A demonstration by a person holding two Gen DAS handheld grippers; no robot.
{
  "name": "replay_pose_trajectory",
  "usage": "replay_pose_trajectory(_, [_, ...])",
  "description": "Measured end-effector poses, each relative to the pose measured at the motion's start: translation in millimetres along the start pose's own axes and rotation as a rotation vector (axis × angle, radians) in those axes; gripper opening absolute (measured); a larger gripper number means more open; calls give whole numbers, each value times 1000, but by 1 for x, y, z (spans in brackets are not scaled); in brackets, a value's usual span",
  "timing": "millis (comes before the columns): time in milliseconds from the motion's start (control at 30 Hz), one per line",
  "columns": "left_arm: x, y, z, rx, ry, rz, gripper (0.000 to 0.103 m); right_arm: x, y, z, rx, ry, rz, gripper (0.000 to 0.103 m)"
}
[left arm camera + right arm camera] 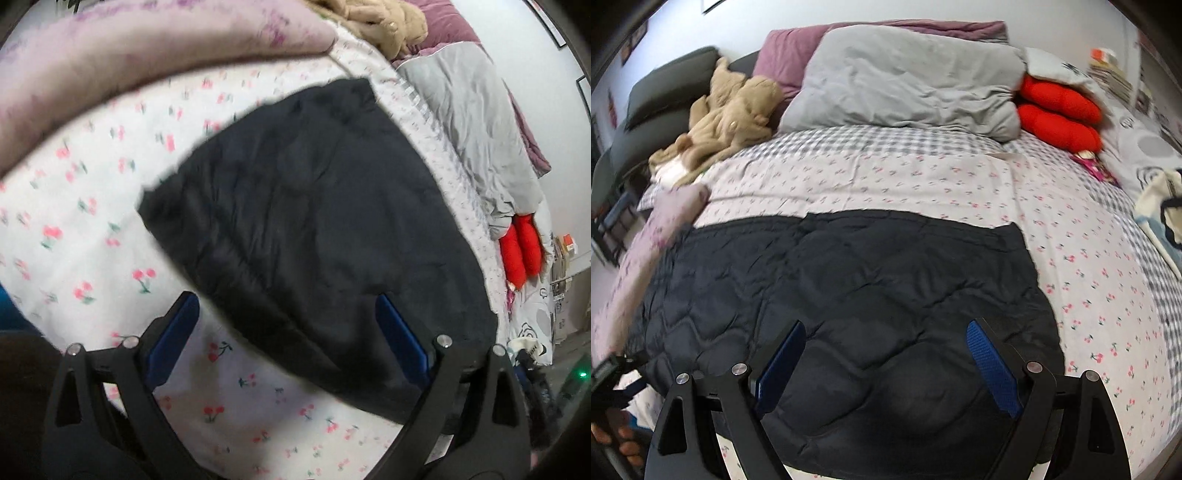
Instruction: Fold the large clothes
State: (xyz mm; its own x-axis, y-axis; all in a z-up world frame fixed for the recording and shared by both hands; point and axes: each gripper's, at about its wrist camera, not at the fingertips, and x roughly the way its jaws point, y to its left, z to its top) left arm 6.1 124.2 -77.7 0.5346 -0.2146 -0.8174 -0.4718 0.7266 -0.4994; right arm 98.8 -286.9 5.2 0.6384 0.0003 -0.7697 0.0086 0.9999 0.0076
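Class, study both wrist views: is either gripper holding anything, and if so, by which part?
Nothing is held. The left gripper and right gripper are both open above the dark quilted jacket.

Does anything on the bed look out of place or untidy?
The tan garment lies crumpled in a heap near the pillows. The black jacket lies flat on the sheet, and both grippers are open.

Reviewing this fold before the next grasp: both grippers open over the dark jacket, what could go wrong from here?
1. The black quilted jacket is puffy; a shallow pinch by the right gripper may slip or catch only the top layer.
2. The left gripper straddles the jacket's edge, so it might grab the cherry-print sheet too.
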Motion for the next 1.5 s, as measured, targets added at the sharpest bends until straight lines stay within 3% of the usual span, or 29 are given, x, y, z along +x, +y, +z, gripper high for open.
replay_pose_trajectory(67, [15, 7, -2, -48, -16, -32, 96, 3, 4, -2, -11, 5, 4, 90])
replay_pose_trajectory(133, [17, 10, 1, -76, -91, -80, 95, 6, 7, -3, -21, 10, 0, 90])
replay_pose_trajectory(233, [25, 9, 14, -113, -182, -172, 83, 12, 14, -4, -46, 12, -4, 90])
replay_pose_trajectory(333, [40, 16, 28, -218, -199, -263, 53, 19, 24, -7, -81, 4, -2, 90])
replay_pose_trajectory(400, [38, 15, 37, -229, -204, -307, 26, 24, 34, -8, -95, -17, 9, 90])
replay_pose_trajectory(467, [21, 4, 45, -170, -242, -317, 19, 25, 41, -7, -91, -35, 22, 86])
replay_pose_trajectory(600, [-30, -20, 58, -26, -345, -340, 16, 35, 65, 1, -59, -37, 123, 65])
replay_pose_trajectory(667, [-52, -25, 64, 32, -387, -342, 16, 45, 83, 5, -49, -31, 168, 50])
replay_pose_trajectory(767, [-82, -27, 69, 104, -441, -346, 16, 68, 115, 9, -20, 9, 263, 39])
replay_pose_trajectory(1067, [-127, -39, 79, 309, -500, -376, 16, 142, 236, 2, -57, 208, 513, 29])
replay_pose_trajectory(1200, [-118, -60, 75, 399, -473, -381, 17, 152, 243, 3, -52, 253, 562, 29])
replay_pose_trajectory(1300, [-117, -84, 66, 470, -452, -419, 18, 151, 211, 18, 61, 358, 670, 33])
replay_pose_trajectory(1333, [-115, -95, 61, 506, -440, -430, 19, 146, 195, 24, 101, 359, 697, 42])
replay_pose_trajectory(1367, [-113, -103, 56, 530, -431, -435, 19, 139, 179, 30, 135, 344, 716, 64])
replay_pose_trajectory(1400, [-109, -116, 48, 572, -415, -441, 20, 126, 150, 39, 186, 299, 718, 74])
replay_pose_trajectory(1433, [-105, -127, 40, 611, -398, -446, 21, 116, 128, 44, 225, 255, 704, 81])
replay_pose_trajectory(1500, [-94, -148, 22, 688, -365, -447, 22, 99, 83, 51, 301, 184, 686, 81])
